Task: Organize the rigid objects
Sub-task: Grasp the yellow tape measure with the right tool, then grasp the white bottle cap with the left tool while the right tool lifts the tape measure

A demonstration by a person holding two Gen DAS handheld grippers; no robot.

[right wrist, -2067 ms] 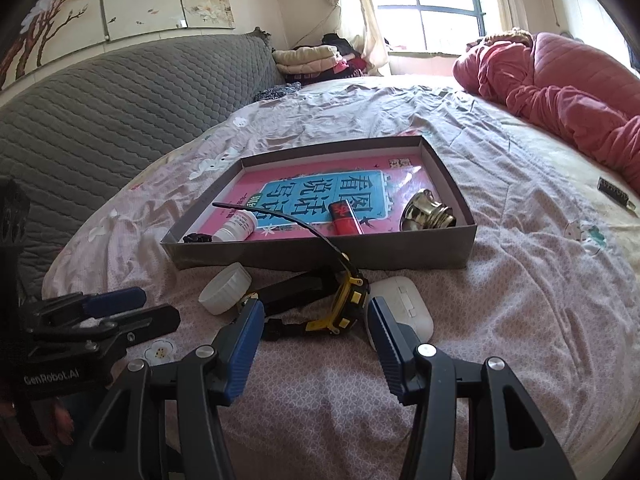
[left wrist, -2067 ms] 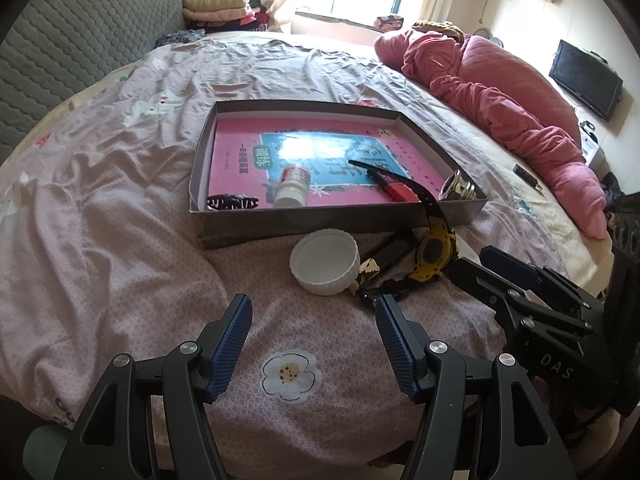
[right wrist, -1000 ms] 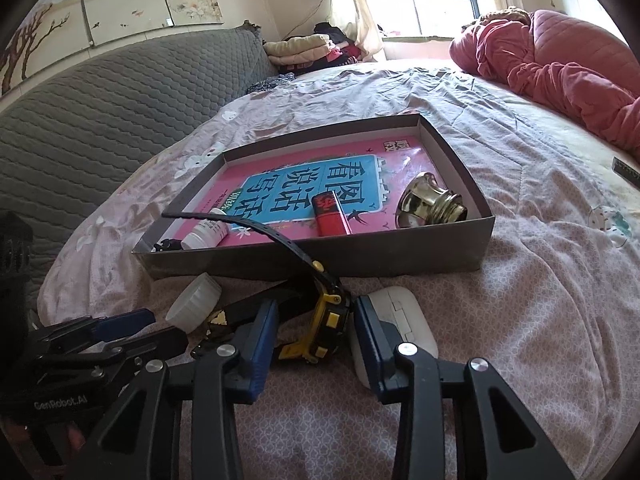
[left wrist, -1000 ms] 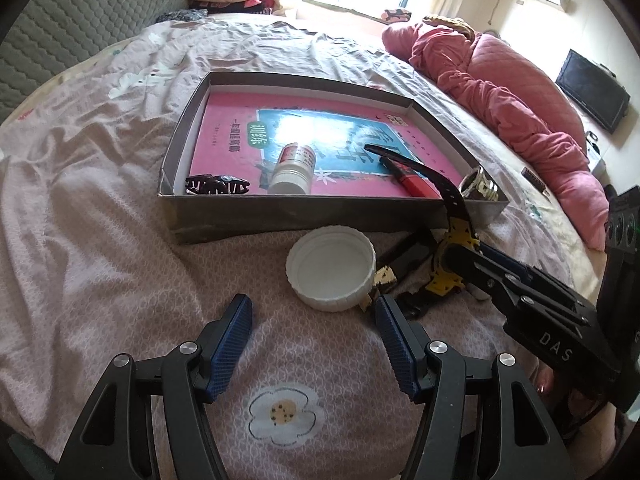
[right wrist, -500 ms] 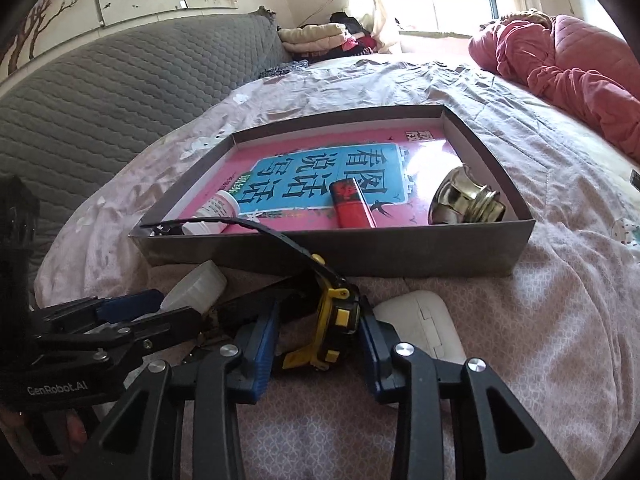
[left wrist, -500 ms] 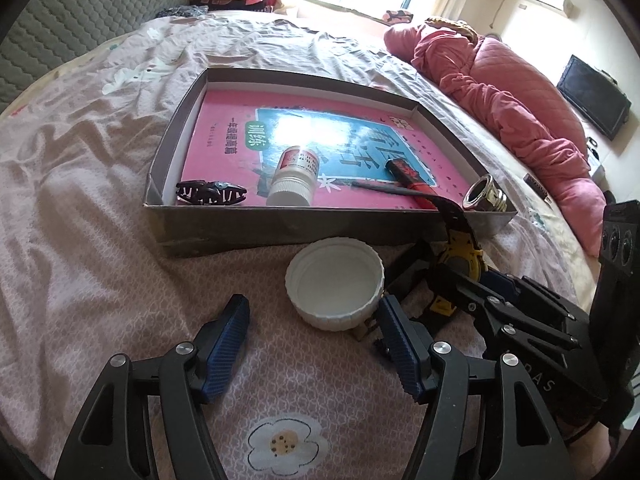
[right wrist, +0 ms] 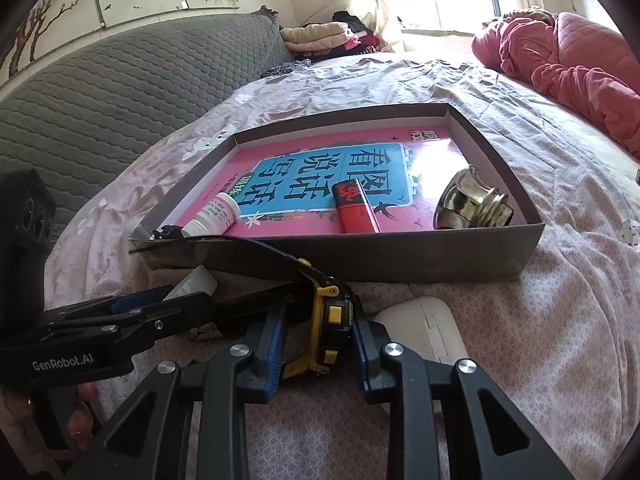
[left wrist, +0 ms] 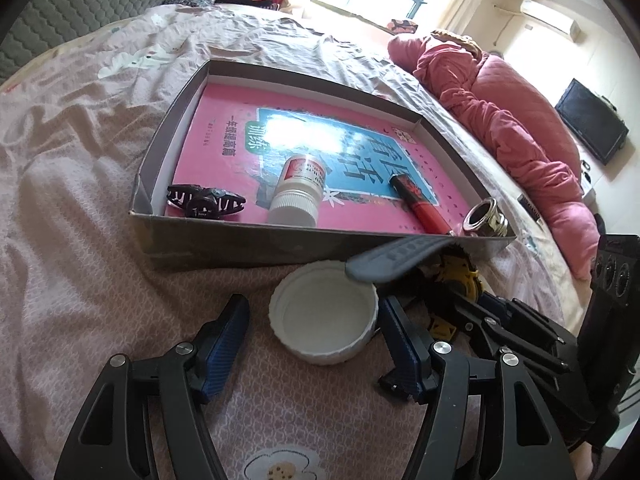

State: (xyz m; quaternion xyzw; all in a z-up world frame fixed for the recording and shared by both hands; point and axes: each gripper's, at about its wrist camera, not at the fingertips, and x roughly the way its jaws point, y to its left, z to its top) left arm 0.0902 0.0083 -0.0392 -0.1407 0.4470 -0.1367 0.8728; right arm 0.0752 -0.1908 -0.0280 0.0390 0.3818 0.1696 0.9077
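A grey cardboard tray (left wrist: pixel 240 246) lies on the bed with a pink book, a white pill bottle (left wrist: pixel 298 190), a red lighter (left wrist: pixel 420 204), a black hair clip (left wrist: pixel 204 200) and a brass fitting (left wrist: pixel 486 222) in it. In front of it sits a white lid (left wrist: pixel 324 322), between the fingers of my open left gripper (left wrist: pixel 314 334). My right gripper (right wrist: pixel 318 338) is shut on a yellow and black watch (right wrist: pixel 328 320), whose strap (left wrist: pixel 396 262) arches over the lid. A white earbud case (right wrist: pixel 424 330) lies right of the watch.
The tray (right wrist: pixel 440 256) stands just beyond both grippers. A pink quilt (left wrist: pixel 512 120) is heaped at the far right, a grey padded headboard (right wrist: pixel 120 92) to the left. A TV (left wrist: pixel 592 126) stands off the bed's right side.
My right gripper has closed in on the watch and gripped it; the strap has swung over the lid. My left gripper has moved forward around the white lid.
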